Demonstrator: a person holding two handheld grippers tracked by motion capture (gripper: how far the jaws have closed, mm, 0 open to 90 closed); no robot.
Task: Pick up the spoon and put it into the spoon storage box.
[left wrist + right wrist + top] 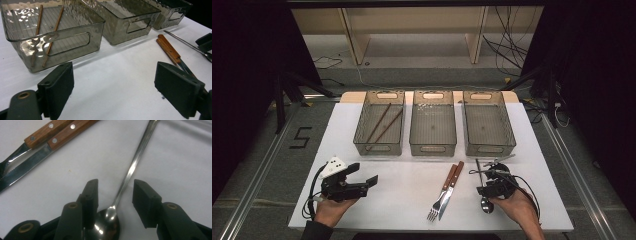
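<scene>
Near the front right of the white table (pixel 412 180), a metal spoon (pixel 125 182) lies flat with its bowl toward the person and its long thin handle running away toward the bins. The right gripper (pixel 115 195) is lowered over it, its jaws apart and standing one on each side of the handle just above the bowl; neither jaw is seen pressing on the metal. Just left of the spoon lie a fork (pixel 441 195) and a knife (pixel 451 190) with wooden handles, side by side and touching along their length, tines and blade tip toward the person. Beyond the spoon, toward the far edge, stand three smoky clear bins in a row: the right bin (pixel 488 131) straight ahead of it, the middle bin (pixel 433 129) next, and the left bin (pixel 380 129) farthest from it, holding two brown chopsticks (pixel 382 124) laid lengthwise. Well to the left of the spoon, past the fork and knife, the left gripper (pixel 362 182) is held just over the table with its jaws wide apart, nothing between them.
</scene>
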